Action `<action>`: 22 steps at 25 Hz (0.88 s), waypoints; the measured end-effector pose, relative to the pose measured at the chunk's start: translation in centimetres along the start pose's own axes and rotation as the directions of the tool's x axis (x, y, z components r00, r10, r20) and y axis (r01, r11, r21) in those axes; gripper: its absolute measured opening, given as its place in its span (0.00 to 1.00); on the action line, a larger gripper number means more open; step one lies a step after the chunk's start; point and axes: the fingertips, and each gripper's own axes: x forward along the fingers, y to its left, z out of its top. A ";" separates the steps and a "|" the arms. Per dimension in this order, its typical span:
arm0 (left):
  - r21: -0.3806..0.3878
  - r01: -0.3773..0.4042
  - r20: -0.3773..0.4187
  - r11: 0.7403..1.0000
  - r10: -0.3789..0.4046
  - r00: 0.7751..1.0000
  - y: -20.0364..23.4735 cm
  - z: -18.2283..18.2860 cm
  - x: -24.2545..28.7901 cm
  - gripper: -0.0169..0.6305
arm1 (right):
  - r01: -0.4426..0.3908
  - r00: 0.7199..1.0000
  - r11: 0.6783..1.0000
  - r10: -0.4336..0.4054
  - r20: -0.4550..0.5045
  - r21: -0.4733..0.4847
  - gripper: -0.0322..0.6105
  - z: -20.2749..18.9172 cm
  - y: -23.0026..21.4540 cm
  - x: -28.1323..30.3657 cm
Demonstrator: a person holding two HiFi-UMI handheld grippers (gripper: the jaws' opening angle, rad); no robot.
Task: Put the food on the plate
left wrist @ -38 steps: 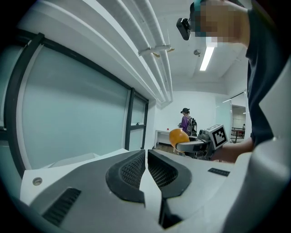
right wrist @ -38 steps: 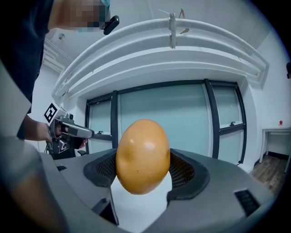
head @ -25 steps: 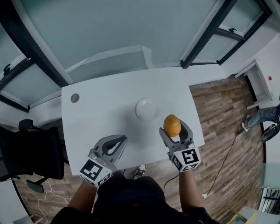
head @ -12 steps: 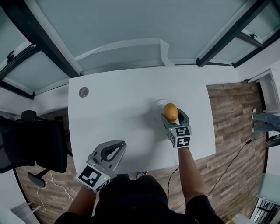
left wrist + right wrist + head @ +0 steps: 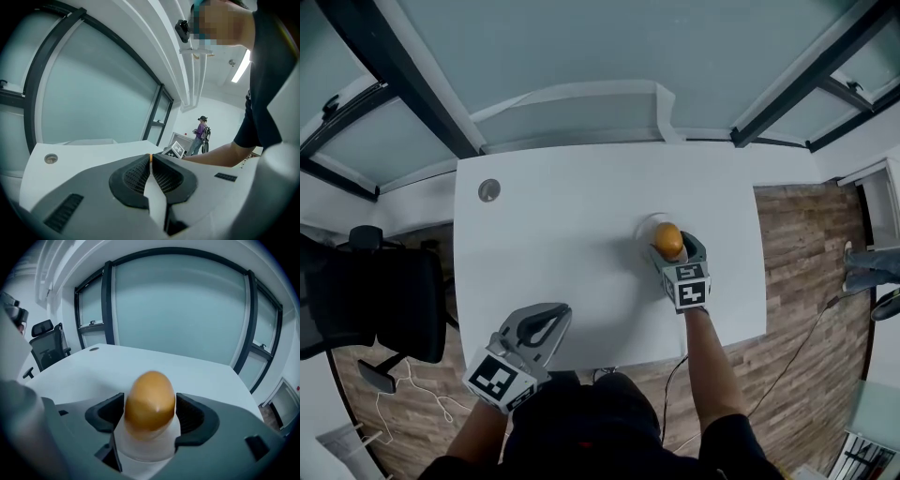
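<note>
Head view showed the left gripper (image 5: pixel 553 317) at seven o'clock, by the near edge of the table (image 5: pixel 553 234), jaws pressed together on nothing. Toward three o'clock the right gripper (image 5: pixel 673 251) was clamped on the orange food (image 5: pixel 668 239) over the white plate (image 5: pixel 643 228). Only lowering and release looked left to do.

Here's the person in a dark short-sleeved top (image 5: pixel 581 427), the sleeve (image 5: pixel 262 93) loose and plain. Now the left gripper (image 5: pixel 563 310): a pale grey shell with looped jaws, and a cube (image 5: pixel 499 379) of black-and-white square markers at its back. The right gripper (image 5: pixel 669 240) has the same grey build and its own marker cube (image 5: pixel 687 286). Up close, the pads (image 5: pixel 133 177) are dark and finely ribbed, with a thin orange stripe (image 5: pixel 150 157) at the left tips.
</note>
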 end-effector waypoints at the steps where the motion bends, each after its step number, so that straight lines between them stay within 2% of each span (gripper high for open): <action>1: 0.002 0.000 0.001 1.000 0.000 1.000 0.0 0.1 -0.1 0.08 | -0.005 1.000 1.000 0.005 0.011 -0.002 0.58 0.4 0.1 -0.2; 4: 0.007 0.004 0.002 1.000 -0.004 1.000 -0.3 0.5 -0.1 0.08 | 0.001 0.997 1.000 0.001 0.075 -0.018 0.59 2.6 -0.1 -1.9; 7: 0.024 0.012 0.012 1.000 -0.012 1.000 -1.0 1.2 -0.2 0.08 | 0.009 0.979 1.000 -0.007 0.202 -0.009 0.60 6.6 0.1 -6.3; 9: 0.037 0.020 0.026 0.999 -0.021 0.999 -1.9 2.0 -0.4 0.08 | 0.012 0.949 1.000 -0.011 0.314 0.000 0.60 9.4 0.4 -10.8; 12: 0.064 0.033 0.050 0.997 -0.036 0.998 -3.4 3.2 -0.7 0.08 | 0.021 0.884 1.000 -0.026 0.467 0.016 0.60 12.4 0.8 -17.9; 15: 0.097 0.047 0.074 0.994 -0.054 0.996 -5.4 4.5 -1.0 0.08 | 0.034 0.829 0.999 -0.043 0.557 0.026 0.60 13.3 1.1 -24.1; 20: 0.160 0.072 0.126 0.985 -0.092 0.988 -9.2 7.3 -1.5 0.08 | 0.051 0.791 0.999 -0.043 0.610 0.005 0.58 13.0 3.0 -31.9; 22: 0.186 0.079 0.150 0.979 -0.108 0.983 -10.7 8.4 -2.0 0.08 | 0.072 0.771 0.997 -0.056 0.634 0.000 0.42 12.8 4.1 -34.5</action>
